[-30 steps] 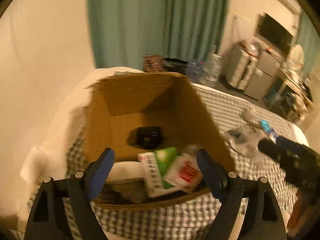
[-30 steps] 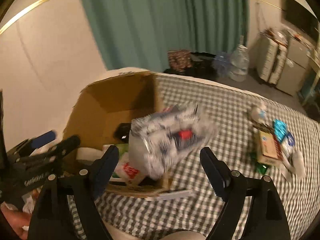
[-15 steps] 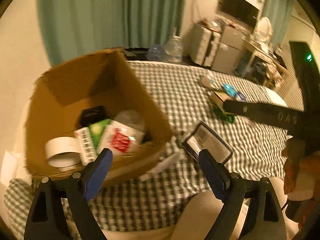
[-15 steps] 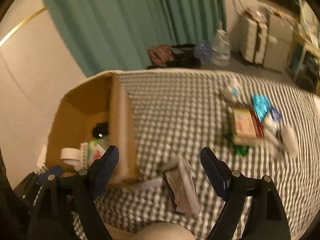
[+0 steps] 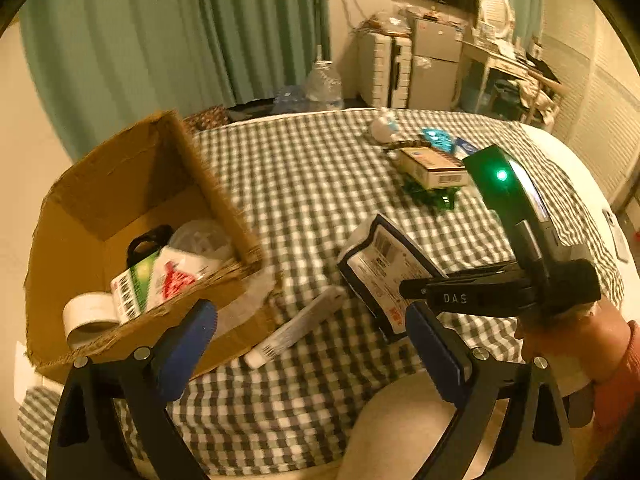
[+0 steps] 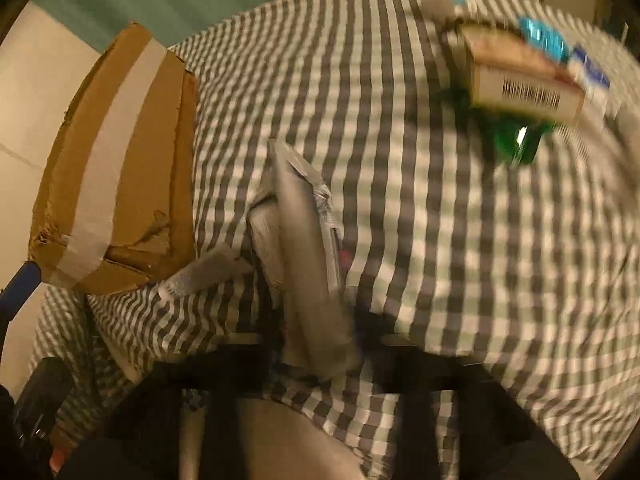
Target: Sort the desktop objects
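An open cardboard box (image 5: 120, 184) sits at the left of the checked tablecloth (image 5: 312, 176); it holds a tape roll (image 5: 86, 314), a green-and-white packet (image 5: 138, 284) and a red-and-white packet (image 5: 178, 274). My left gripper (image 5: 308, 340) is open and empty in front of the box. A dark-edged flat packet (image 5: 384, 264) lies right of the box, and my right gripper (image 5: 412, 288) is at its near edge. In the right wrist view the packet (image 6: 304, 248) stands between the fingers, which are blurred and dark. A white tube (image 5: 296, 326) lies beside the box.
At the far right of the table are a tan carton (image 5: 434, 166) on a green object (image 5: 432, 196), a blue foil pack (image 5: 438, 138) and a small white bottle (image 5: 382, 128). The same carton (image 6: 524, 80) shows in the right wrist view. Curtains and furniture stand behind.
The right gripper let a crinkly bag fall into the box, then swung down to the flat packet by the box. The left gripper drew back and turned right.
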A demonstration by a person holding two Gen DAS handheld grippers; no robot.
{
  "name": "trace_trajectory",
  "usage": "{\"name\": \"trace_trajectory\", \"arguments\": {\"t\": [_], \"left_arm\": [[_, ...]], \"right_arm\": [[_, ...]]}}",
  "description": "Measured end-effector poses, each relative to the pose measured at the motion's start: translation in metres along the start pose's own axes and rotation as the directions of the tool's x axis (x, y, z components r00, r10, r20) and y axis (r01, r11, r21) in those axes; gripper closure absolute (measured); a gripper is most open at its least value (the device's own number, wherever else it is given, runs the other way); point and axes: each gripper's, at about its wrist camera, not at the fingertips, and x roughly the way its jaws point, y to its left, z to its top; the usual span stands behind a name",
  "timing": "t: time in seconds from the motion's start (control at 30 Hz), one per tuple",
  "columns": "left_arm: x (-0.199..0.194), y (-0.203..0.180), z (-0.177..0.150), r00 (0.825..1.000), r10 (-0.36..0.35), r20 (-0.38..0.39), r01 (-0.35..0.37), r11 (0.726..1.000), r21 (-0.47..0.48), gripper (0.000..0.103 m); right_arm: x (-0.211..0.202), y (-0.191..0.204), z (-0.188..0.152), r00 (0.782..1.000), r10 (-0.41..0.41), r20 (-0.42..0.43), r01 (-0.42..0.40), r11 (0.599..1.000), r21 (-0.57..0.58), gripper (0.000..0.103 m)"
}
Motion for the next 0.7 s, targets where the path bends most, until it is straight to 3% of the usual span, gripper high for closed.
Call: {"name": "trace_trajectory", "arguments": {"t": [0.1,0.27,0.43,0.5,0.63,0.67,0.7], "left_arm": [[0.01,-0.018,0.004,1.0,-0.006,-0.004,0.006,0.999,0.044,0.005],[0.04,-0.04,0.005,0.997,-0.077,-0.033,0.079,0.993,0.086,0.005],[0.08,-0.047,0.005,0.997,-0.068,-0.04,0.074,0.98,0.182,0.006],[0.099,-0.039,0.0,0.999,-0.026,-0.048,0.035,0.981,0.189,0.01],[0.126,-0.055,-0.02,0.994,0.019,-0.107,0.02,0.934,0.356,0.015],[0.135,-0.05,-0.021,0.99,-0.004,-0.142,0.05,0.945,0.323,0.015],[0.143,-0.04,-0.02,0.987,-0.016,-0.162,0.058,0.964,0.26,0.028]], "right_arm": [[-0.018,-0.016,-0.006,0.999,0.004,0.048,-0.005,1.0,0.008,0.089],[-0.056,-0.058,-0.011,0.99,-0.036,0.138,0.025,0.997,0.075,0.089],[-0.074,-0.086,-0.008,0.982,-0.033,0.188,0.009,0.992,0.126,0.088],[-0.075,-0.095,-0.008,0.981,-0.019,0.193,-0.01,0.989,0.15,0.087],[-0.066,-0.099,-0.009,0.982,0.006,0.19,-0.036,0.988,0.152,0.087],[-0.064,-0.1,-0.008,0.982,0.01,0.186,-0.039,0.988,0.151,0.087],[-0.063,-0.099,-0.008,0.983,0.013,0.186,-0.041,0.988,0.148,0.087]]}}
